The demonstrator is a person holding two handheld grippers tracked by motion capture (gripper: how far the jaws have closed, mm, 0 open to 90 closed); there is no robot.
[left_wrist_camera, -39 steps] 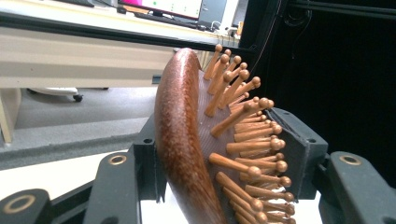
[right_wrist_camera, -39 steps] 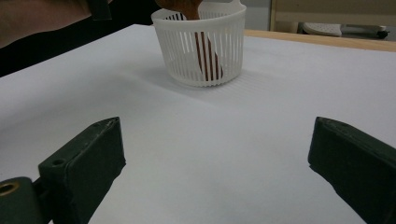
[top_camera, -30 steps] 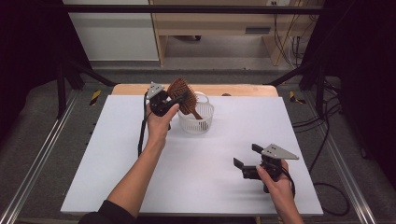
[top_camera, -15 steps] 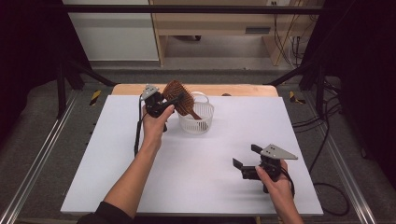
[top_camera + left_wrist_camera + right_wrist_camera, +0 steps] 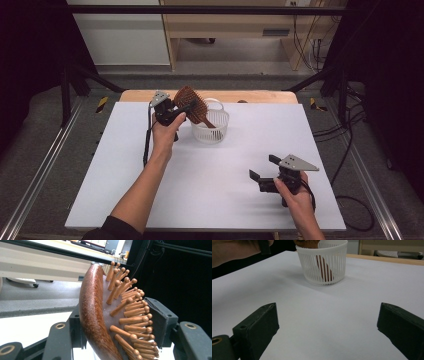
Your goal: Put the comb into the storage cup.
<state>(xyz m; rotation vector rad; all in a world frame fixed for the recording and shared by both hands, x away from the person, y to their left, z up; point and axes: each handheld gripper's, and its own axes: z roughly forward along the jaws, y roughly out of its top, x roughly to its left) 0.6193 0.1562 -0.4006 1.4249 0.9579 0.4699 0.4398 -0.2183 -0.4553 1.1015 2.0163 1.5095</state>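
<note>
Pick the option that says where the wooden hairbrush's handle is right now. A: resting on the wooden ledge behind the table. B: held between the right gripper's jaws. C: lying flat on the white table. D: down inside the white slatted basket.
D: the hairbrush handle shows through the slats of the white basket, while the left gripper clamps the brush head.

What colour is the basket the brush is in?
White basket, clearest in the right gripper view.
</note>
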